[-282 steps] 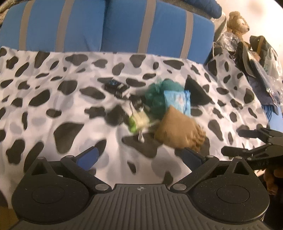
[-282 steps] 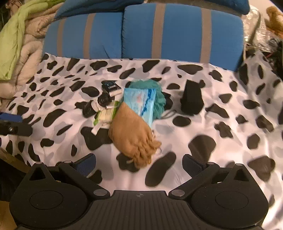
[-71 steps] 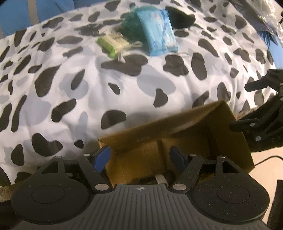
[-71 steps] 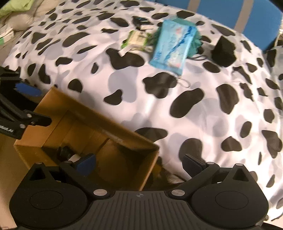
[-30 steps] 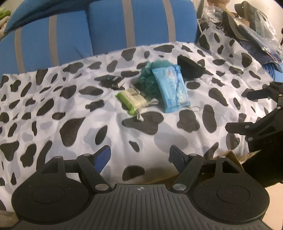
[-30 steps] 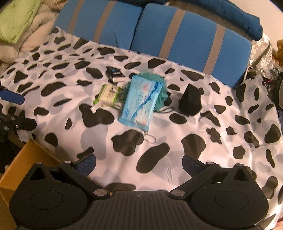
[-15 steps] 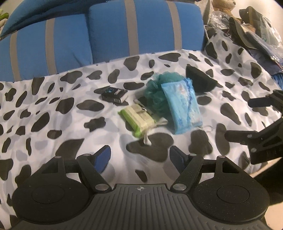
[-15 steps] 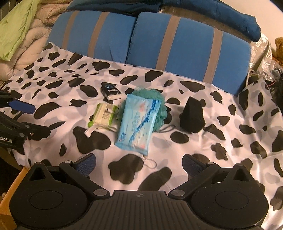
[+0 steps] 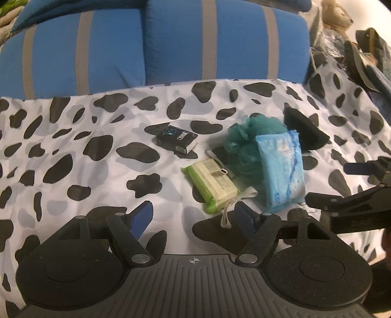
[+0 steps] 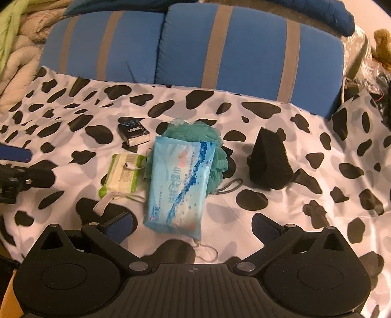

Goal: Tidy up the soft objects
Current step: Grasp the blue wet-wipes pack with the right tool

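On the cow-print sheet (image 9: 97, 137) lie a light blue wipes pack (image 10: 179, 182) (image 9: 281, 168) resting on a teal bath pouf (image 10: 195, 133) (image 9: 249, 137), a green-edged wipes pack (image 10: 123, 172) (image 9: 212, 184) with a white strap, a small black box (image 10: 134, 132) (image 9: 177, 137) and a black sponge (image 10: 268, 162) (image 9: 303, 133). My left gripper (image 9: 193, 216) is open and empty, just short of the green pack. My right gripper (image 10: 191, 223) is open and empty, its jaws either side of the blue pack's near end.
Blue cushions with grey stripes (image 10: 195, 49) line the back of the sheet. Crumpled beige and green bedding (image 10: 14, 49) is at the far left. A teddy bear (image 9: 334, 14) and bags are piled at the right. A cardboard corner (image 10: 9, 293) shows at the lower left.
Both grippers have moved forward from the cardboard box toward the pile, which now looks larger and nearer. The brown pouch seen 9.4 s ago is gone from the sheet.
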Demonstrator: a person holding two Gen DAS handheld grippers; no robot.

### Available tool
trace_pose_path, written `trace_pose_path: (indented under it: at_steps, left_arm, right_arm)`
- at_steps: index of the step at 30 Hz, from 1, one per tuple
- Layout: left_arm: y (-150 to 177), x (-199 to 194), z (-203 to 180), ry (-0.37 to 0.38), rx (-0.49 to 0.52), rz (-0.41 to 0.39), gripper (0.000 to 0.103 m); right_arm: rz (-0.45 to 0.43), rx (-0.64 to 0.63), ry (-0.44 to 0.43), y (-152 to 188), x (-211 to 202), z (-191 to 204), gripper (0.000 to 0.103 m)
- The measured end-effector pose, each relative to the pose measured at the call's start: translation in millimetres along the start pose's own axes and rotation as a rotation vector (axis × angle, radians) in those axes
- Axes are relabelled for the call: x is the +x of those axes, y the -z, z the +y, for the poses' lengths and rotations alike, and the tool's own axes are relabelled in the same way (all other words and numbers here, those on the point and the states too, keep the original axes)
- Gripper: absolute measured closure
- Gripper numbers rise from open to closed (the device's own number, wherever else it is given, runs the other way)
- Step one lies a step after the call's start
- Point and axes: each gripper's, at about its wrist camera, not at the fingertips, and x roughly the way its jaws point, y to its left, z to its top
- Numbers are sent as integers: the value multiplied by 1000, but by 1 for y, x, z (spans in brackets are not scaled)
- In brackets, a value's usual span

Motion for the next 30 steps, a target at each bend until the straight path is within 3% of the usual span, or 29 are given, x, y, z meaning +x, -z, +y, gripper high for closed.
trace_pose_path:
  at_steps: [14,27,30]
  left_arm:
    - [-2,4,4,11,-16,26,30]
    - [-3,4,9,20,-45,36,30]
    - [-3,5,9,21,-45,40,30]
  right_arm:
    - [-16,-27,42,-18,38,18,0]
    - [39,12,86,-17,83,32,1]
    - [43,17,94,-18,86,34,5]
